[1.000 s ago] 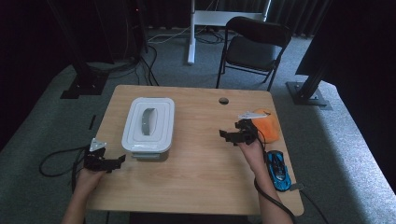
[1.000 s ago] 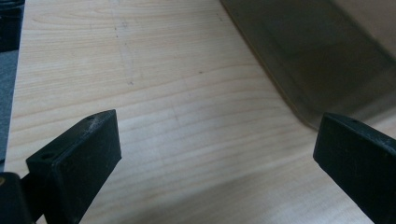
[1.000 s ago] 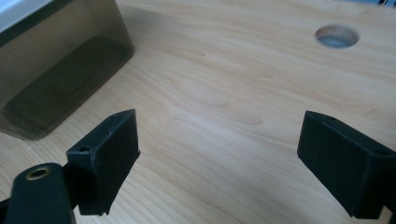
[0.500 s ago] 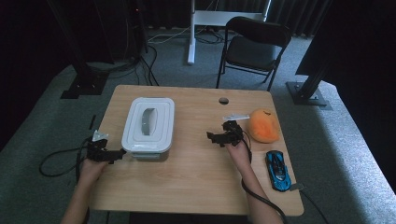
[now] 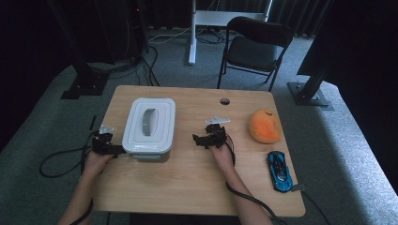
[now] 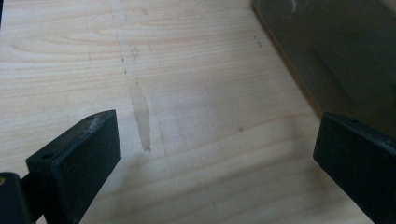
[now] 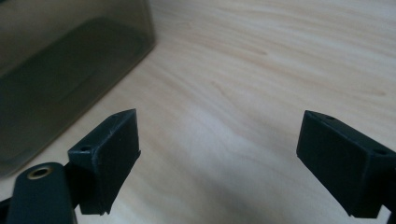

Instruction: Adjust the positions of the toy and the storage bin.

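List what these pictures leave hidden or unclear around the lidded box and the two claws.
- Inside of the box: hidden in the high view by its white lid; its dark wall in both gripper views is too murky to see through.
- Box top and lid: cut off by the frame edge in both gripper views.
- Left claw: in the high view too small and dark to tell whether it touches the box.
- Blue toy car: details too small in the high view.

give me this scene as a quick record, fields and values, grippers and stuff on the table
surface: wooden table
container: lidded plastic box, left half of table
left gripper: jaws open, at the box's left near corner; contact unclear
right gripper: jaws open, empty, right of the box, apart from it
other items: orange plush and blue toy car at the right
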Available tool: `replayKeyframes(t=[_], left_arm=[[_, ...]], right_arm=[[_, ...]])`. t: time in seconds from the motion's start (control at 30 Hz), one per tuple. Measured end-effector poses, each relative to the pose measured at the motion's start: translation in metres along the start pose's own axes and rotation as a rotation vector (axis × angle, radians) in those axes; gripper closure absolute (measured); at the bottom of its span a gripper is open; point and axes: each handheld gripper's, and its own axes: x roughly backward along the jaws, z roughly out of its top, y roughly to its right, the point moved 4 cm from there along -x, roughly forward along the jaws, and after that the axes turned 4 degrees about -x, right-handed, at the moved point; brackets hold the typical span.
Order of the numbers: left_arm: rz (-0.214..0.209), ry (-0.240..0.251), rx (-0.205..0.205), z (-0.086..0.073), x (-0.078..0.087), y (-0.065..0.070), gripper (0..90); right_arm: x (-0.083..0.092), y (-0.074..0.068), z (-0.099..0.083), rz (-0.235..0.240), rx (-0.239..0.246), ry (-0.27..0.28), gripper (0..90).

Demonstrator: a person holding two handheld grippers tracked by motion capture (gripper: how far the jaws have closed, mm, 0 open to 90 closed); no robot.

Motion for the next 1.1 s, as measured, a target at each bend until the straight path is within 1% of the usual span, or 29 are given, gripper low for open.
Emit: replayKeyframes(t=[0.1,0.13,0.17,0.2,0.23,0.27,0.33,0.4,0.43,0.53,0.6,0.63,0.67,0.7,0.73,0.8,0.9,0.93,0.97,1.03,1.1], left_arm=[[0.011,0.009,-0.005,0.006,-0.005,-0.003,1.3],[0.029,0.018,0.004,0.009,-0.006,-0.005,1.3],[0.036,0.024,0.006,0.01,-0.007,-0.006,1.3],[0.037,0.045,0.0,0.012,-0.007,-0.007,1.3],[0.045,0.05,-0.009,0.014,-0.008,-0.008,1.3],[0.055,0.046,-0.015,0.015,-0.009,-0.008,1.3],[0.033,0.056,-0.024,0.018,-0.011,-0.007,1.3],[0.034,0.064,-0.041,0.021,-0.013,-0.007,1.3],[0.036,0.06,-0.047,0.024,-0.014,-0.007,1.3],[0.033,0.071,-0.045,0.028,-0.015,-0.008,1.3],[0.026,0.086,-0.041,0.032,-0.014,-0.009,1.3],[0.027,0.087,-0.038,0.033,-0.015,-0.009,1.3],[0.037,0.083,-0.046,0.035,-0.016,-0.009,1.3],[0.043,0.083,-0.054,0.036,-0.017,-0.008,1.3],[0.043,0.083,-0.058,0.038,-0.018,-0.008,1.3],[0.045,0.093,-0.057,0.04,-0.017,-0.008,1.3],[0.06,0.11,-0.065,0.042,-0.016,-0.008,1.3],[0.045,0.12,-0.061,0.043,-0.014,-0.007,1.3],[0.035,0.119,-0.062,0.043,-0.014,-0.007,1.3],[0.032,0.116,-0.066,0.044,-0.014,-0.005,1.3],[0.026,0.113,-0.067,0.043,-0.014,-0.003,1.3]], right_arm=[[-0.014,-0.007,0.004,0.012,-0.009,0.002,12.5],[-0.017,-0.009,0.005,0.036,-0.009,0.012,12.5],[-0.022,-0.012,0.006,0.052,-0.008,0.016,12.5],[-0.024,-0.014,0.006,0.045,0.0,0.015,12.5],[-0.027,-0.017,0.007,0.032,0.013,0.019,12.5],[-0.03,-0.02,0.007,0.03,0.025,0.03,12.5],[-0.034,-0.025,0.009,0.049,0.02,0.036,12.5],[-0.039,-0.028,0.011,0.054,0.02,0.037,12.5],[-0.041,-0.029,0.013,0.058,0.014,0.035,12.5],[-0.048,-0.031,0.018,0.054,0.006,0.038,12.5],[-0.051,-0.032,0.021,0.032,0.0,0.035,12.5],[-0.053,-0.032,0.022,0.03,-0.008,0.04,12.5],[-0.054,-0.032,0.024,0.011,-0.01,0.047,12.5],[-0.056,-0.033,0.025,-0.017,-0.013,0.048,12.5],[-0.057,-0.033,0.026,-0.021,-0.012,0.05,12.5],[-0.059,-0.034,0.028,-0.022,-0.014,0.055,12.5],[-0.059,-0.037,0.031,0.003,-0.016,0.066,12.5],[-0.06,-0.037,0.031,0.008,-0.015,0.058,12.5],[-0.06,-0.039,0.032,0.006,-0.013,0.054,12.5],[-0.061,-0.041,0.034,0.012,-0.002,0.056,12.5],[-0.061,-0.044,0.035,-0.012,0.01,0.058,13.8]])
